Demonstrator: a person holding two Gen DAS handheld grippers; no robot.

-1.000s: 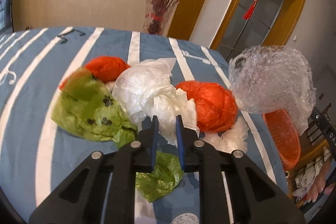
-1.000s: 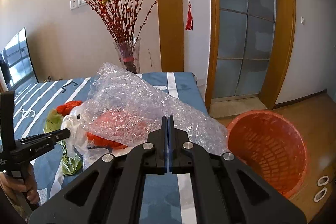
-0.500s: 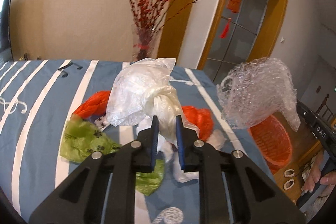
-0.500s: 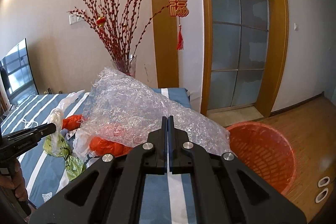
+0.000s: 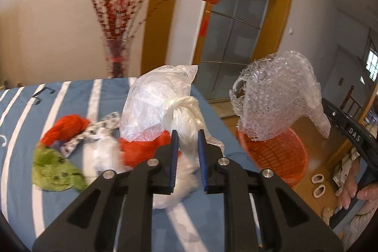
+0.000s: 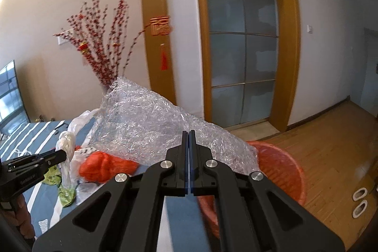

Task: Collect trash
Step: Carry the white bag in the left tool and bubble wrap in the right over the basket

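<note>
My left gripper (image 5: 188,134) is shut on a knotted white plastic bag (image 5: 160,108) and holds it up above the blue striped table (image 5: 21,129). My right gripper (image 6: 189,134) is shut on a sheet of clear bubble wrap (image 6: 151,124), held over the orange basket (image 6: 281,171). In the left wrist view the bubble wrap (image 5: 278,96) hangs above the basket (image 5: 278,157). Orange bags (image 5: 68,126), a green bag (image 5: 54,169) and white scraps (image 5: 101,152) lie on the table.
A glass vase of red branches (image 5: 115,58) stands at the table's far edge. The basket sits on the wooden floor (image 6: 330,143) beside the table's right end. Slippers (image 6: 359,200) lie on the floor. A glass door (image 6: 241,51) is behind.
My left gripper has lifted the white bag off the pile and swung right toward the basket. My right gripper has carried the bubble wrap further over the basket.
</note>
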